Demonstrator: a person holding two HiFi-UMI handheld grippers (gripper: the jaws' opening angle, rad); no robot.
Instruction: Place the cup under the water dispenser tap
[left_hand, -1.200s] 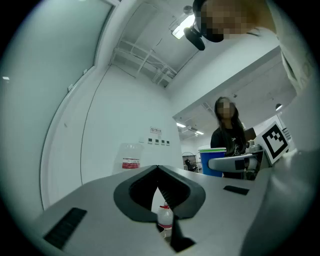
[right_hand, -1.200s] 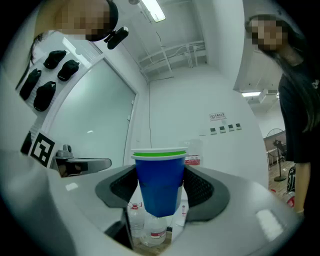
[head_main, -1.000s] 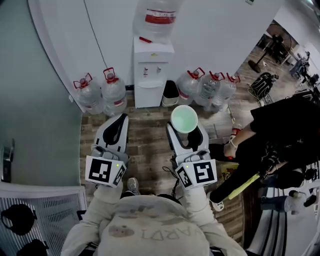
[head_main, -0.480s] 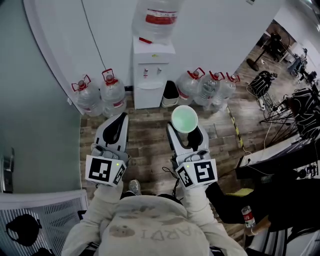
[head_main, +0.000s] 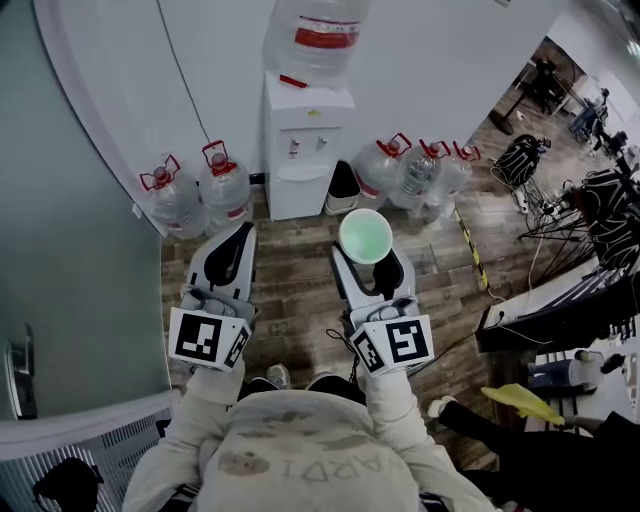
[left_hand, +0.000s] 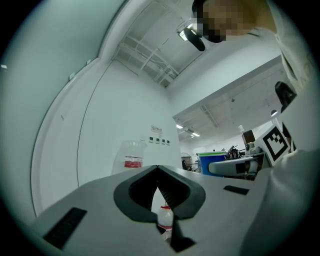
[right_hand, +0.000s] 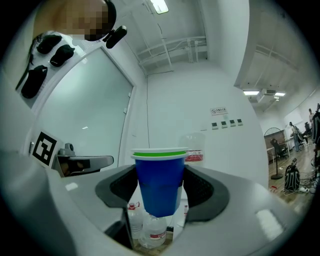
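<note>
The red labels on the water bottles are too small to read, and so are the small sign and the four dark squares on the white wall in the gripper views. The print across the person's grey sweatshirt (head_main: 300, 465) shows upside down and cannot be read with certainty. Each tool carries a cube with black-and-white square markers.

Both arms reach forward side by side, and the tools point roughly level toward the white floor-standing water dispenser (head_main: 305, 145). The left tool (head_main: 240, 232) has its jaws closed together with nothing between them. The right tool (head_main: 371, 258) has its jaws set wide, clamped on the sides of the blue plastic cup with a green inside and white rim (right_hand: 160, 180), which stands upright. The cup is well apart from the dispenser, in front of it and to the right of its taps.

There is one cup. Two taps show on the dispenser. One large clear bottle (head_main: 315, 30) sits on top of it. Five more stand on the wooden floor (head_main: 290, 290), two at its left and three at its right.
</note>
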